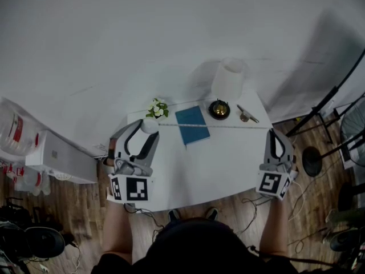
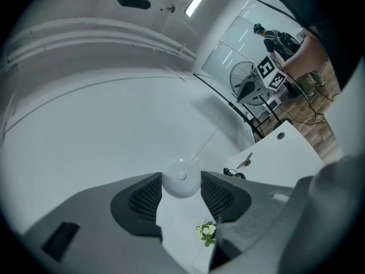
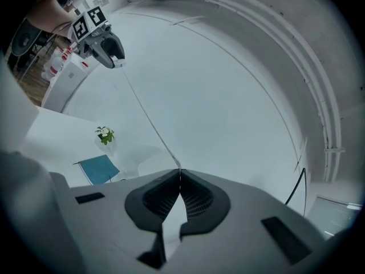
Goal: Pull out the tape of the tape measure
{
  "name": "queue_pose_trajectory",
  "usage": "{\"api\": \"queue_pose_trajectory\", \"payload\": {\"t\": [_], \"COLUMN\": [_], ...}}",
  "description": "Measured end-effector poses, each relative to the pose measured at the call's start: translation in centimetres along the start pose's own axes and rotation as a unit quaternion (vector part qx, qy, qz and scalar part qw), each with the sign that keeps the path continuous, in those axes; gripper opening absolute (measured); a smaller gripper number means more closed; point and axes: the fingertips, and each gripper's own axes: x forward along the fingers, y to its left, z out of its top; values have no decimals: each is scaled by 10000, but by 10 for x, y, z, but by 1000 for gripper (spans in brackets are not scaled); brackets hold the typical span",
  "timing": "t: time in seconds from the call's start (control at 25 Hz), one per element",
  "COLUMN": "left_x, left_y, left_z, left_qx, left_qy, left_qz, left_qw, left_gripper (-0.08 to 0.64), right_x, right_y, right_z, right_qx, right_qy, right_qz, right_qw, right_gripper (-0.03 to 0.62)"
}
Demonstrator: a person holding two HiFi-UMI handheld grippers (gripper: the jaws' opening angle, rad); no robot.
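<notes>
the only vessel on the counter (image 1: 228,164) is a small one at the back left edge. it carries a sprig of white flowers (image 1: 157,108) with green leaves, and the vessel itself is too faint to make out. on the floor to the left stand large clear bottles (image 1: 11,127) with red labels. whether they hold anything cannot be told. a white box (image 1: 60,157) lies beside them.

the tape measure (image 2: 181,182) is a round white case with a small button at its centre. it is held above the counter's left side, just in front of the flowers. the left tool (image 1: 147,128) is clamped on it, jaws wide, one pad pressed to each side of the case. the tape (image 1: 228,127) shows as a thin pale line drawn out straight across the counter to the right tool (image 3: 180,173). that tool's jaws are pinched tight on the tape's end, above the counter's right edge.

under the stretched tape lies a blue notebook (image 1: 192,124), and the tape crosses over its near half. behind the tape sit a round black and gold object (image 1: 219,109), a small metal item (image 1: 246,116) to its right, and a tall white cylinder (image 1: 229,80) at the back. none of these touches the tape as far as can be seen. black stands (image 1: 319,110) and cables are on the wooden floor to the right.
</notes>
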Motion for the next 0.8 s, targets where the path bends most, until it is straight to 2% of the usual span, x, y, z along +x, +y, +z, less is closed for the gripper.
{"api": "queue_pose_trajectory", "payload": {"t": [0.32,0.8], "left_x": [-2,4], "left_y": [-1,-19], "left_z": [-5,-1], "left_qx": [-18,-45], "left_qy": [61,105], "left_qz": [18,-91], "left_qw": [10000,9999], "left_gripper": [213,213], "right_x": [-2,-4], "right_y": [-12,-13], "right_z": [-15,-35], "right_qx": [34,30], "right_qy": [180,247], "right_qz": [-115,-51], "right_qw": [9998,9997], "right_gripper": [8,8]}}
